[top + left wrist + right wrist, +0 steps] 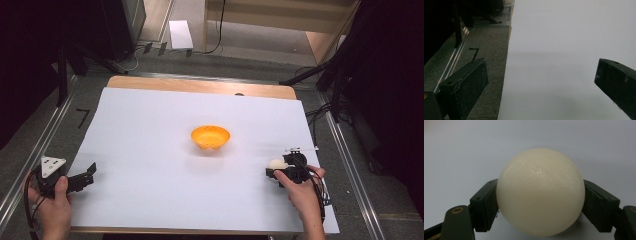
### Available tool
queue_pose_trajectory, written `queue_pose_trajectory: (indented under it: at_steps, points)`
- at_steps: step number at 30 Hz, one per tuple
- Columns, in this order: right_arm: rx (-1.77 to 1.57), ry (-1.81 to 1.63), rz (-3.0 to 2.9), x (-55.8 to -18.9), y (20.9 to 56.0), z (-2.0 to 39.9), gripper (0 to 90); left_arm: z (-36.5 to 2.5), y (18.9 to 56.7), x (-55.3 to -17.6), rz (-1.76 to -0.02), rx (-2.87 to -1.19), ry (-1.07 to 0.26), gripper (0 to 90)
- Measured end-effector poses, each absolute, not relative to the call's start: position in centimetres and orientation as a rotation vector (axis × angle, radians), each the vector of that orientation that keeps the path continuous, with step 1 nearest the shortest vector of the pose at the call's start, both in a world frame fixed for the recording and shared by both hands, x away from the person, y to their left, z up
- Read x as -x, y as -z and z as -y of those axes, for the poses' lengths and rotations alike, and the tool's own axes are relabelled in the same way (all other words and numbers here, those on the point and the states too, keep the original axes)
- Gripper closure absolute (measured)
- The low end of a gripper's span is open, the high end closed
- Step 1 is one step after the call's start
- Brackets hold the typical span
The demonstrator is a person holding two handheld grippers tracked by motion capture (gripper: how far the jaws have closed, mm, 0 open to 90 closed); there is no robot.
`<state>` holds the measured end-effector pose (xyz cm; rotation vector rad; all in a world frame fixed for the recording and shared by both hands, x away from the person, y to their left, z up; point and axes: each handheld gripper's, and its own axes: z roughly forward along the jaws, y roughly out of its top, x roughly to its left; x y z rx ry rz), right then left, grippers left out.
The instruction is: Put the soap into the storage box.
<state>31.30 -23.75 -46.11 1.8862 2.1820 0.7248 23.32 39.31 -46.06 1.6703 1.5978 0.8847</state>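
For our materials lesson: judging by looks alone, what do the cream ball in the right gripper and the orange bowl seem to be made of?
Ball: looks like smooth, hard plastic or a similar moulded material, with a slight sheen; a small highlight sits near its top and no seam or texture shows. Wax or resin cannot be ruled out.
Orange bowl: probably thin plastic, given its even, bright colour; dark specks inside may be holes, but they are too small to tell.

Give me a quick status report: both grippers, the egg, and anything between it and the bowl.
Left gripper open, idle at table's left edge. Right gripper shut on white egg. Orange bowl at centre, looks empty. Sheet between them bare.
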Motion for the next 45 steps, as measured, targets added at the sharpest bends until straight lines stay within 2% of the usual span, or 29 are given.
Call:
queue_pose_trajectory:
  at_steps: [21, 45]
  points:
    - [-1.861, -0.789, -2.184, -31.9, 44.6, 24.1, 23.7, -39.3, 46.1, -23.3, -1.594, -1.677, -0.885, 0.0]
    - [-1.820, -0.805, -2.229, -34.2, 43.2, 21.5, 23.7, -39.3, 46.1, -23.3, -1.597, -1.672, -0.884, 0.0]
